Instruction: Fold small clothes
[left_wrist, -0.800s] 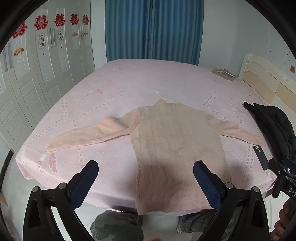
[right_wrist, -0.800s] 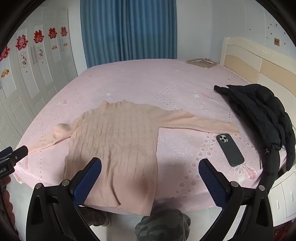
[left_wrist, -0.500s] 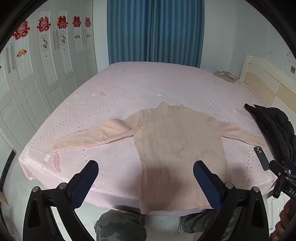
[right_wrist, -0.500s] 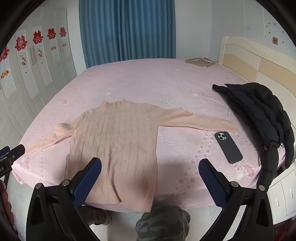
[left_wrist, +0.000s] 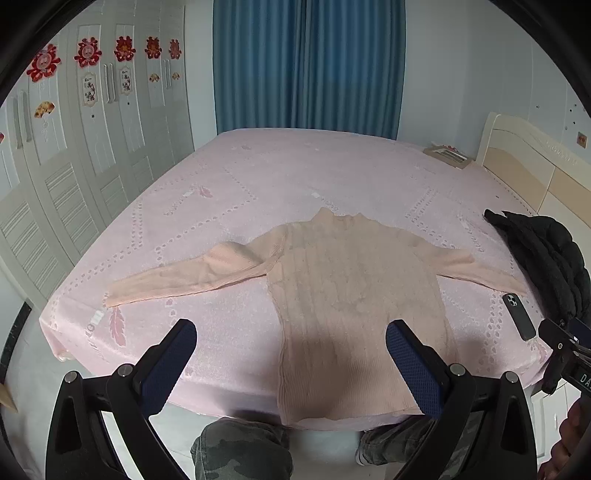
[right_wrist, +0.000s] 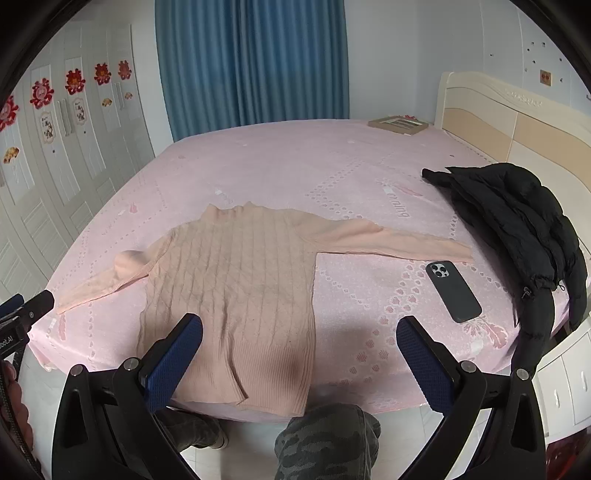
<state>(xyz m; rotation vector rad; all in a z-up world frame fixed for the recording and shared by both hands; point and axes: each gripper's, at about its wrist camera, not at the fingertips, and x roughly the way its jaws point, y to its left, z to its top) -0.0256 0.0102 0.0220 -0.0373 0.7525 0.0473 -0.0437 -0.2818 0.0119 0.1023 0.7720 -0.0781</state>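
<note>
One big bed w/ pink patterned cover (left_wrist: 258, 192) (right_wrist: 280, 162) is filling most of both views, w/ everything else lying on it. Blue pleated curtains (left_wrist: 306, 62) (right_wrist: 251, 59) are hanging behind it, white wardrobe doors w/ red paper cutouts (left_wrist: 92, 110) (right_wrist: 55, 129) are standing along the left side, and a cream headboard (right_wrist: 517, 118) is running along the right.

Peach-pink cable-knit sweater (left_wrist: 354, 295) (right_wrist: 236, 280) is lying flat, front-up, near the bed's front edge, collar pointing toward the curtains, hem hanging just over the edge. Both sleeves are stretching out sideways; left one is bunching up a bit near the shoulder.

Black puffy jacket (left_wrist: 546, 258) (right_wrist: 517, 229) is lying crumpled at the bed's right side, one part dangling over the edge. Dark smartphone (left_wrist: 519, 317) (right_wrist: 453, 291) is lying camera-side up between the right sleeve end and the jacket, just beside the cuff, not touching it as far as the right wrist view shows. A flat brown box (right_wrist: 399, 124) is sitting far back by the headboard.

Left gripper (left_wrist: 291, 363) is hovering in front of the bed edge, over the hem area, jaws spread wide, gripping nothing. Right gripper (right_wrist: 299, 354) is hovering likewise to the right of the hem, jaws wide apart, also empty. Person's camo-trousered legs (left_wrist: 240, 450) (right_wrist: 325, 439) are showing below, at the bed's edge.
</note>
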